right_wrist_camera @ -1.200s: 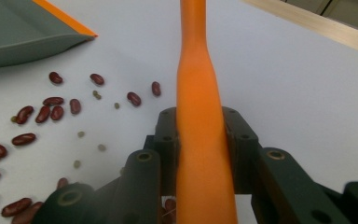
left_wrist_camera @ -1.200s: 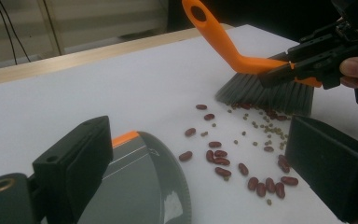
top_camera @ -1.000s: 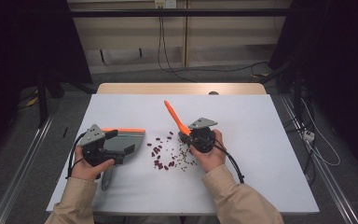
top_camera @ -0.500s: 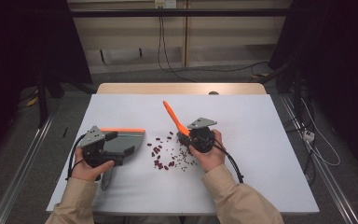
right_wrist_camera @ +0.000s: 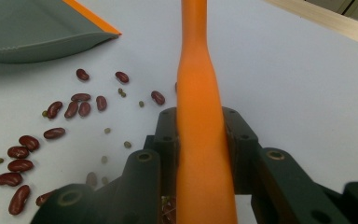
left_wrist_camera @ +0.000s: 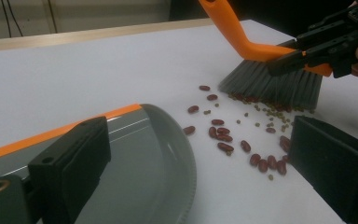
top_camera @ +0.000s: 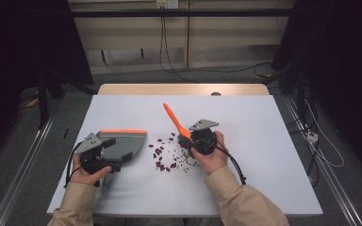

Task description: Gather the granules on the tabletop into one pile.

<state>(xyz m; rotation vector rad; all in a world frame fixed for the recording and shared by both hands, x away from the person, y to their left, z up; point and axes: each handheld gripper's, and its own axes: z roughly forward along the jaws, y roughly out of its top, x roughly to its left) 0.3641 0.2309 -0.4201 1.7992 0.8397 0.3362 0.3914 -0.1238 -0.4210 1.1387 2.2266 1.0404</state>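
Observation:
My right gripper (top_camera: 189, 136) is shut on an orange brush (top_camera: 172, 117), its jaws clasping the handle (right_wrist_camera: 198, 84). The grey bristles (left_wrist_camera: 270, 84) rest on the table at the right edge of scattered red beans and small green ones (top_camera: 169, 154) (left_wrist_camera: 223, 135) (right_wrist_camera: 70, 109). Left of the beans lies a grey dustpan with an orange edge (top_camera: 127, 141) (left_wrist_camera: 144, 154) (right_wrist_camera: 32, 28). My left gripper (top_camera: 120, 154) (left_wrist_camera: 200, 135) stands wide open across the pan's curved wall, one jaw over the pan, the other clear of it above the table.
The white table top (top_camera: 264, 141) has a wooden strip (top_camera: 184, 89) along its far edge. Black cables (top_camera: 231, 162) trail from the grippers across the near side. Metal rails and cables run on the floor on both sides.

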